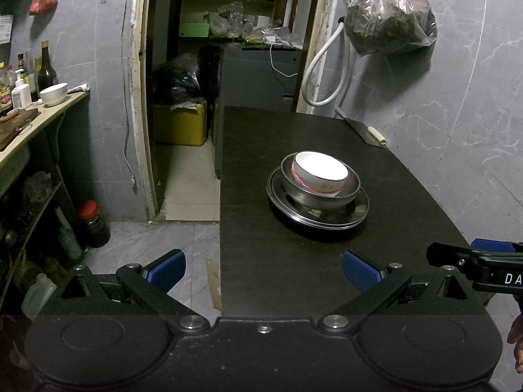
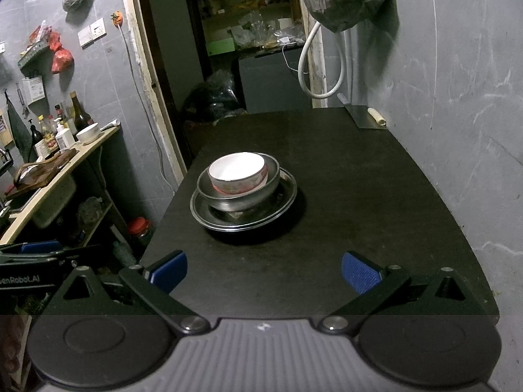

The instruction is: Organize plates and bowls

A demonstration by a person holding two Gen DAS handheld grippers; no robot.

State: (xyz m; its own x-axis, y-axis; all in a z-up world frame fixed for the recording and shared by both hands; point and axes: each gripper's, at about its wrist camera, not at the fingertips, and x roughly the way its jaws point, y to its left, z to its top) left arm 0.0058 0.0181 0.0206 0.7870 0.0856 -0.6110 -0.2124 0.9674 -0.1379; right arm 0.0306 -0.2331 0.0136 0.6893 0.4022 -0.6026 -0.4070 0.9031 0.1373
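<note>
both grippers gape empty; white bowl, perhaps red-patterned, nests in steel bowl.

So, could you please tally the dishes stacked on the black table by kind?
White bowl: 1
Metal bowl: 1
Metal plates: 2, judging by the doubled rim
Total: 4 dishes in one stack on the table
</note>
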